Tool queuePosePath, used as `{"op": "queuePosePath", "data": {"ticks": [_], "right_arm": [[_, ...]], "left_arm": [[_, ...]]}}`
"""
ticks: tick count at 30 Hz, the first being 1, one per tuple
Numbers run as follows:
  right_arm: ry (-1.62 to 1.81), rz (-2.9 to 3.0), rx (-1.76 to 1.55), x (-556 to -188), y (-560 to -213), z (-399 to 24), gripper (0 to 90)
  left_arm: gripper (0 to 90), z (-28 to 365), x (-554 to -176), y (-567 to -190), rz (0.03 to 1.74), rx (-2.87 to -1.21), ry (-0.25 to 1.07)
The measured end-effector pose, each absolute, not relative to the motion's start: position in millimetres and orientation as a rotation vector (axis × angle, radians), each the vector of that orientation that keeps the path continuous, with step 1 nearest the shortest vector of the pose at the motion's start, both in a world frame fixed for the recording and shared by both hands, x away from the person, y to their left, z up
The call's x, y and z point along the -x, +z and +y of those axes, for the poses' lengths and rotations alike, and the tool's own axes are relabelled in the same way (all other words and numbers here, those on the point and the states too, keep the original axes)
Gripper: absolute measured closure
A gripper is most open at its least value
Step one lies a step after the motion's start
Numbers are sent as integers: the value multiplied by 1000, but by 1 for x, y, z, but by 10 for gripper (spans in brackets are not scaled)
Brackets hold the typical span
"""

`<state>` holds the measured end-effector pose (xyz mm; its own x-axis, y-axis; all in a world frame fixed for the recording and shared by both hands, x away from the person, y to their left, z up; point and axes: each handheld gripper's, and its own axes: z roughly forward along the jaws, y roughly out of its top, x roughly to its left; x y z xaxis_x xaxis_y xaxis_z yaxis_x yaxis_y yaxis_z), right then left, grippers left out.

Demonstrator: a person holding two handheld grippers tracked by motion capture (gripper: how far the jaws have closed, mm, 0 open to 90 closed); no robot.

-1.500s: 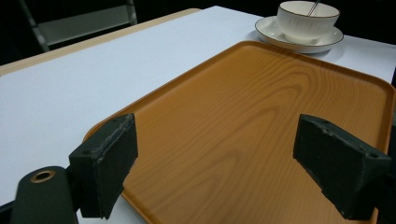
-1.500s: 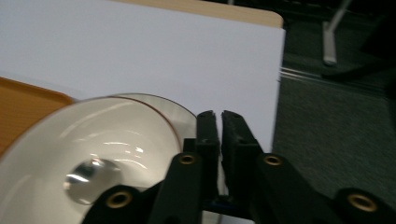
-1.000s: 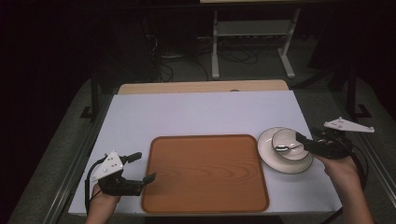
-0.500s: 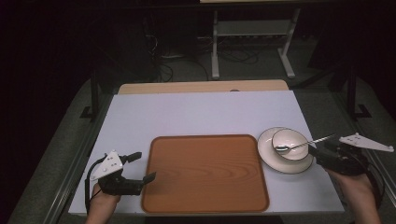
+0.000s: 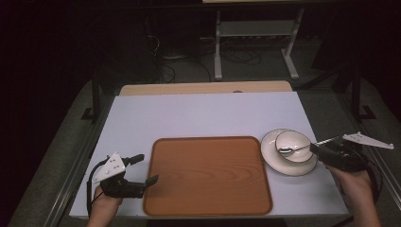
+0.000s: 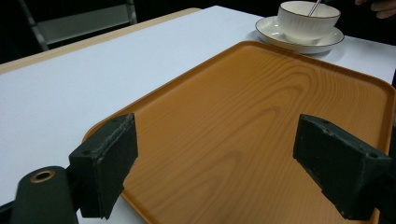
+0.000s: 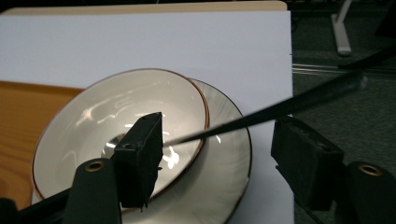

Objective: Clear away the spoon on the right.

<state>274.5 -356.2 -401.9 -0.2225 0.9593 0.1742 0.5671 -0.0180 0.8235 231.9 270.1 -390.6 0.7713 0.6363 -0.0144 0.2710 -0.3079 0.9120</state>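
A white bowl (image 5: pixel 297 140) stands on a white saucer (image 5: pixel 283 166) right of a wooden tray (image 5: pixel 208 175). A metal spoon (image 5: pixel 285 150) lies in the bowl, its handle sticking out to the right. My right gripper (image 5: pixel 318 149) sits just right of the saucer, open. Its jaws have just been opening. In the right gripper view the spoon handle (image 7: pixel 280 109) runs loose between the jaws of that gripper (image 7: pixel 222 161), over the bowl (image 7: pixel 116 112) and saucer (image 7: pixel 229 154). My left gripper (image 5: pixel 147 169) rests open at the tray's left front corner; its own view shows the gripper (image 6: pixel 222 172) over bare tray (image 6: pixel 261 102).
The white table top (image 5: pixel 203 113) ends close behind my right hand, with dark floor beyond. A pale wooden strip (image 5: pixel 203 88) runs along the far edge. A metal stand (image 5: pixel 255 33) and cables sit on the floor behind the table.
My right gripper has drawn back to the right, off the saucer's rim and a little lower. The spoon stays in the bowl. The left gripper has not moved.
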Motion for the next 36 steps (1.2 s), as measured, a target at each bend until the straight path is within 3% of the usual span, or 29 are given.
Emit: {"op": "queuePosePath", "data": {"ticks": [15, 30, 36], "right_arm": [[1140, 1852, -1592, -295, -414, -342, 375], [1107, 1821, -1537, -296, -413, -342, 628], [1108, 1803, -1515, -293, -408, -343, 677]], "left_arm": [[137, 270, -231, -391, 693, -1901, 427], [137, 273, -228, -390, 702, -1898, 437], [137, 273, -228, -390, 699, -1900, 437]]}}
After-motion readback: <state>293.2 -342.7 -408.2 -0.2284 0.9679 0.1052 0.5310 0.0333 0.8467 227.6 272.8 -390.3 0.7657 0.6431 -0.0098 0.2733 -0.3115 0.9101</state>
